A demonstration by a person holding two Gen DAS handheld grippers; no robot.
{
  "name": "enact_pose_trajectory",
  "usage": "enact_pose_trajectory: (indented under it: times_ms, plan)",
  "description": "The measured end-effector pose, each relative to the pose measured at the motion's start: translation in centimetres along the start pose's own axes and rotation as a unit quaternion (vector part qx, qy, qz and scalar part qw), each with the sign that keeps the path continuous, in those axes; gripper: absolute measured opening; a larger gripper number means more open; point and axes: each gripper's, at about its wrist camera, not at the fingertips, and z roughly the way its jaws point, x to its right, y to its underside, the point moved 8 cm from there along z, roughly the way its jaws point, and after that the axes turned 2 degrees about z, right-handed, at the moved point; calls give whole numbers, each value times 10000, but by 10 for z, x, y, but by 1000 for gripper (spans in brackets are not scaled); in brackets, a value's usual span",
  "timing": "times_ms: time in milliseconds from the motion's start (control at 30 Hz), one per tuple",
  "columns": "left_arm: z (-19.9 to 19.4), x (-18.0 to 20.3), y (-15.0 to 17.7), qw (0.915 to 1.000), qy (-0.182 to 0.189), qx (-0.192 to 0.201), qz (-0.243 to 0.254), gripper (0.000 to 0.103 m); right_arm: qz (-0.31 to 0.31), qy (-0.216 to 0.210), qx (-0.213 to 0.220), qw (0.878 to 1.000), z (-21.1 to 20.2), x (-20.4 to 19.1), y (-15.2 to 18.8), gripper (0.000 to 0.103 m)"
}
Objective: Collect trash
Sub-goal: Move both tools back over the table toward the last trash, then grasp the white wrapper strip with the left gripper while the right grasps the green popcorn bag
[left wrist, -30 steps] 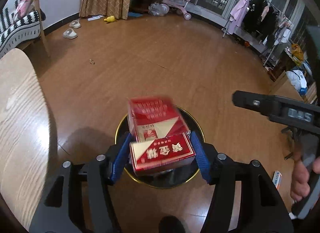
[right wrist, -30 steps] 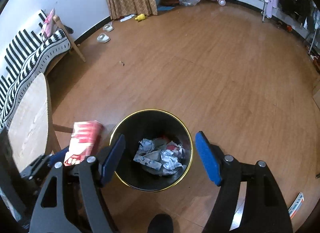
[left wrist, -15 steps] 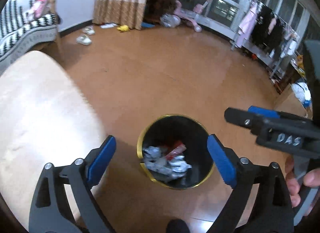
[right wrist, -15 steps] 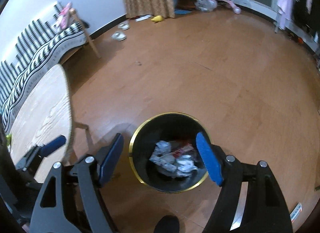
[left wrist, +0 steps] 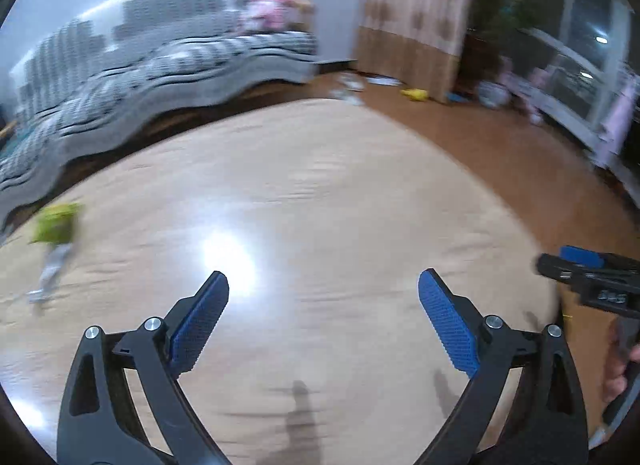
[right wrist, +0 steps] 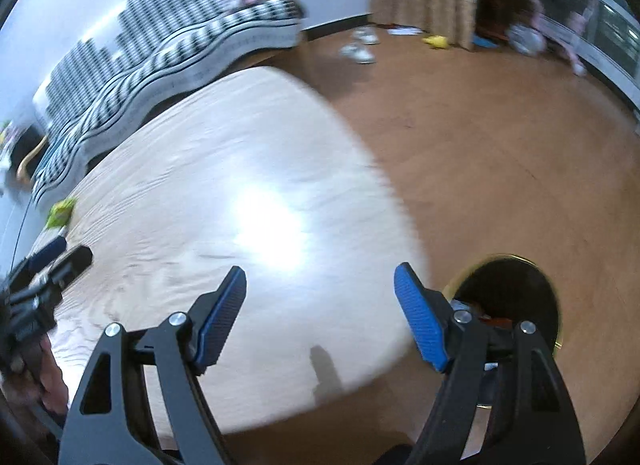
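My left gripper point(left wrist: 322, 281) stands wide open over the pale wooden round table point(left wrist: 320, 193), with nothing between its blue pads. My right gripper point(right wrist: 320, 271) is also open and holds nothing, above the table's point(right wrist: 224, 169) near right edge. A yellow-green crumpled piece point(left wrist: 56, 221) lies at the table's far left, with a blurred whitish scrap point(left wrist: 50, 271) beside it. The same piece point(right wrist: 60, 212) shows small in the right wrist view. The black bin with a gold rim point(right wrist: 516, 285) stands on the floor right of the table, partly behind my right finger. Both views are motion-blurred.
A black-and-white striped sofa point(left wrist: 168, 73) runs behind the table. Slippers point(right wrist: 360, 47) and a yellow toy point(right wrist: 436, 41) lie on the wooden floor near the curtain point(left wrist: 416, 21). A hand holds the other gripper at the right edge point(left wrist: 592, 285) and at the left edge point(right wrist: 40, 281).
The left gripper opened and dropped the red carton into the bin. Both grippers then swung left, away from the bin and over the round table.
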Motion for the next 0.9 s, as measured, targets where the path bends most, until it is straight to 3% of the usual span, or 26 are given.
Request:
enact_pose_trajectory:
  times_ms: [233, 467, 600, 700, 800, 900]
  plan:
    - [-4, -189, 27, 9902, -1224, -125, -658, 93, -898, -404, -117, 9951, 29, -123, 9, 74]
    - [14, -296, 47, 9787, -1710, -366, -1077, 93, -1397, -626, -298, 9878, 53, -187, 22, 74]
    - [28, -311, 47, 9795, -1502, -429, -1275, 93, -1514, -691, -363, 9854, 66, -206, 22, 74]
    - [38, -318, 49, 9790, -1556, -501, -1218, 91, -1539, -744, -396, 9845, 73, -217, 22, 74]
    - [43, -321, 51, 9776, -1559, -574, -1292, 83, -1624, -793, -414, 9827, 79, -229, 24, 74]
    - [50, -324, 52, 9769, -1535, -666, -1331, 65, -1726, -856, -409, 9804, 81, -240, 24, 74]
